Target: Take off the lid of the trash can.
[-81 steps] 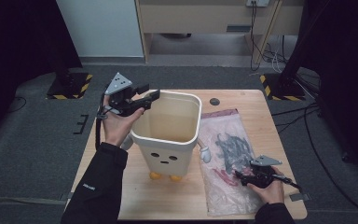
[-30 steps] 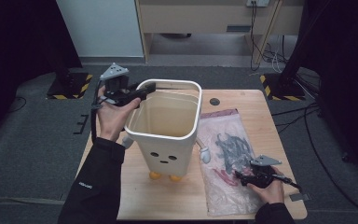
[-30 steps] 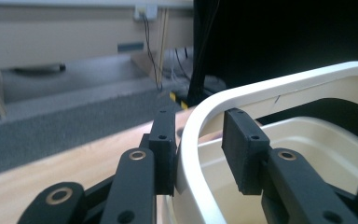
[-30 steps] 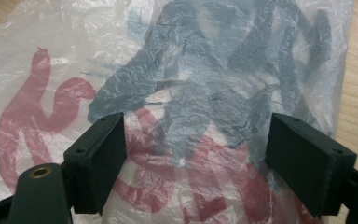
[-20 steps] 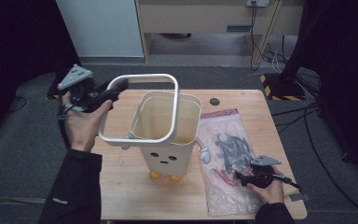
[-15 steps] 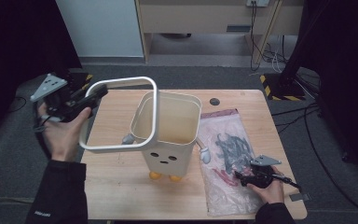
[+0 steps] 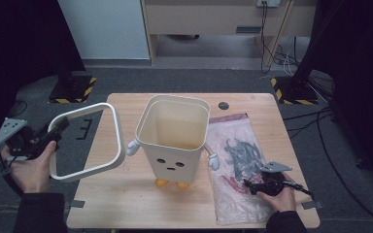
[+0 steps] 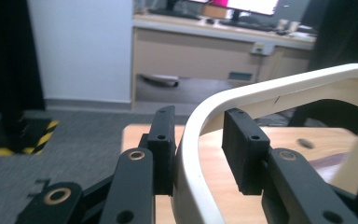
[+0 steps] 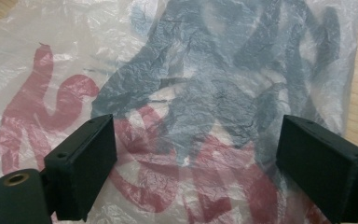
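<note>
The left gripper (image 7: 53, 130) is off the bench's left edge, and its jaws pinch the white rim ring (image 7: 115, 141) of the trash bin, gripping it at its far left corner. In the left gripper view the two black pads (image 8: 165, 140) stand partway closed with the ring's (image 8: 242, 95) pale curved band passing between them; the left pad lies against the band's outer face, while a narrow gap may remain at the right pad, which is hard to judge. From those jaws the ring runs to the right, tilted, and its far side reaches over the left edge of the bench (image 7: 126, 204), apart from the bin.

The cream trash bin (image 7: 175, 141) stands upright well to the right of the left jaws, in the middle of the bench, with a simple face of two dots and a short mouth on its front, small arms at its sides and orange feet.

The right gripper (image 7: 250, 183) rests low over a translucent plastic bag (image 7: 238, 160) that lies flat just right of the bin. Its jaws have just been opening and now stand spread wide in the right gripper view, with the crinkled bag (image 9: 205, 93) lying beneath and between the pads (image 9: 86, 163), which do not press it. The bag carries large grey and red printed strokes; they cannot be read as words.
</note>
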A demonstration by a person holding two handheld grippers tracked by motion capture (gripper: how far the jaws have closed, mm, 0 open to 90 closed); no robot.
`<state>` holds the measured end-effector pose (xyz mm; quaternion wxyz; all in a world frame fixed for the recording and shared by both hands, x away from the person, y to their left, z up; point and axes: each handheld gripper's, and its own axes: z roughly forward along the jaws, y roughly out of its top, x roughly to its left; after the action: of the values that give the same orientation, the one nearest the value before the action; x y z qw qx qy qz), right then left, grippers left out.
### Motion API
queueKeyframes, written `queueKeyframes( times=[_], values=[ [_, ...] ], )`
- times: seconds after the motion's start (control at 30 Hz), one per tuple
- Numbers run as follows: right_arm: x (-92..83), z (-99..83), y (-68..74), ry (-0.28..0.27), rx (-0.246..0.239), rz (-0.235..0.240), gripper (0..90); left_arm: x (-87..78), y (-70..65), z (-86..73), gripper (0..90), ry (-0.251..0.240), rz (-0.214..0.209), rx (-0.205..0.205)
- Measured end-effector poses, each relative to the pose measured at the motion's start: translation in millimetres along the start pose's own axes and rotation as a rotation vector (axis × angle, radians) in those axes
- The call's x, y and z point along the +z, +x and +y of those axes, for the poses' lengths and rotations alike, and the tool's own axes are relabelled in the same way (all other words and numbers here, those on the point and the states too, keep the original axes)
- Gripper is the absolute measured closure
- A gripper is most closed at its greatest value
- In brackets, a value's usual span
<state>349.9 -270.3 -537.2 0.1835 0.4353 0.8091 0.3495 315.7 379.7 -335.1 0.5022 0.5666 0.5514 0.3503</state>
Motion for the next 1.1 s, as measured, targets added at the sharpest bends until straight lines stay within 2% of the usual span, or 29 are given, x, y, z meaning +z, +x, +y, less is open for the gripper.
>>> queueKeyframes(
  times=[0.2,0.27,0.33,0.4,0.5,0.63,0.7,0.83,0.93,1.03,1.1],
  values=[
    [0.6,0.5,-0.3,0.013,-0.001,0.003,6.7,10.8,19.7,-52.4,64.9,0.063,0.069,-0.045],
    [0.7,0.8,0.3,0.013,0.005,0.01,5.1,14.8,20.4,-67.6,64.8,0.081,0.07,-0.055],
    [1.6,0.9,0.2,0.023,-0.008,0.007,3.1,19.6,19.7,-81.0,64.9,0.106,0.082,-0.047],
    [1.9,0.7,1.1,0.025,0.0,0.01,2.2,25.3,18.5,-95.2,64.9,0.127,0.099,-0.034],
    [1.0,0.0,1.1,0.03,-0.019,0.027,0.8,33.0,17.4,-116.1,64.9,0.153,0.114,-0.033],
    [0.6,-0.1,1.2,0.031,-0.014,0.027,1.4,42.1,17.0,-143.2,64.8,0.181,0.109,-0.04],
    [0.2,-0.3,0.7,0.027,-0.013,0.022,2.9,48.3,17.5,-151.9,64.8,0.232,0.104,-0.025],
    [-1.4,-0.8,0.1,0.007,0.005,0.015,10.0,57.8,16.8,-165.4,64.5,0.274,0.098,0.011],
    [-4.2,-1.8,-1.5,-0.007,0.012,0.01,18.8,61.8,17.0,-172.8,64.4,0.3,0.105,0.032],
    [-7.8,-0.8,-5.0,-0.017,0.04,-0.003,24.5,61.9,17.9,-176.8,64.1,0.311,0.101,0.029],
    [-13.0,1.2,-8.2,-0.046,0.051,-0.029,27.0,60.9,18.9,-178.7,63.6,0.311,0.098,0.017]
  ],
)
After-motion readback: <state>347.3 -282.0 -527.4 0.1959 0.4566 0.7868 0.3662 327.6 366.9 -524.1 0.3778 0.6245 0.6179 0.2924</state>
